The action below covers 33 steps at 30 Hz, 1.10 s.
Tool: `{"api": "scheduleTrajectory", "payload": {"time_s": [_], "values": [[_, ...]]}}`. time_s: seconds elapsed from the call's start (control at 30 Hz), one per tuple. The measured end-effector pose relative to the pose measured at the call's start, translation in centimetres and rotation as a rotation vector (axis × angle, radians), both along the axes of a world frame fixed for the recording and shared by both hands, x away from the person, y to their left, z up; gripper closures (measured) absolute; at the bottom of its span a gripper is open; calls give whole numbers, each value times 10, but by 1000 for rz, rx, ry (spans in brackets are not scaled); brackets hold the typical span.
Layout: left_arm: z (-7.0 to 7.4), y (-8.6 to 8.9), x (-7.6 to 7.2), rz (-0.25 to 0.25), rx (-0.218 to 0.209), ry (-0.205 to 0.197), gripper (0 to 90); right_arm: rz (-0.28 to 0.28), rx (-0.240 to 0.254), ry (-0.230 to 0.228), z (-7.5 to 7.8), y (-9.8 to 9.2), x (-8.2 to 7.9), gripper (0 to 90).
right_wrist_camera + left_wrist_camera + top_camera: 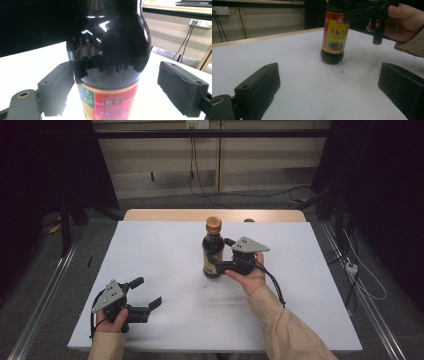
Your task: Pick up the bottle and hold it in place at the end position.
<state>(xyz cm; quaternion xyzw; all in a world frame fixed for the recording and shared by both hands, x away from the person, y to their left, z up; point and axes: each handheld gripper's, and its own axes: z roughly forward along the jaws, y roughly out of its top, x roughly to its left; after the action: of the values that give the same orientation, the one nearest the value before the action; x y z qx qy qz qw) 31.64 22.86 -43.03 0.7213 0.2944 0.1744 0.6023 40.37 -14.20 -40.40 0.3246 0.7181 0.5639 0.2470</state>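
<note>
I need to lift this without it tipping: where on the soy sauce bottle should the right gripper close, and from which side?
Grip the soy sauce bottle on its round labelled body, just below the dark shoulder, coming in level from the right gripper side. It stands upright on the white table, and its body already sits between the open jaws. The bulging shoulder above would probably stop a slip; the narrow neck is likely less steady.

High view: white table (165, 270) evenly lit from above, soft faint shadows, dark surroundings, slight softness overall. Right gripper view: dark bottle (110, 50) close and blurred, glare spots on its glass. Left gripper view dim, near jaws unfocused.
</note>
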Motion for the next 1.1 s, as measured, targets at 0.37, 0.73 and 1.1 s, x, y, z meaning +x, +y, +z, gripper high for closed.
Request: {"api": "scheduleTrajectory", "payload": {"time_s": [0.37,0.73,1.1], "values": [[7,-5,5,16,-13,0,37,-5,18,26,-1,-13,-8,112],[25,-19,19,-3,5,-1,39,0,11,41,-3,-17,-14,108],[33,-34,31,-12,3,23,39,10,21,56,-5,-13,-11,117]]}}
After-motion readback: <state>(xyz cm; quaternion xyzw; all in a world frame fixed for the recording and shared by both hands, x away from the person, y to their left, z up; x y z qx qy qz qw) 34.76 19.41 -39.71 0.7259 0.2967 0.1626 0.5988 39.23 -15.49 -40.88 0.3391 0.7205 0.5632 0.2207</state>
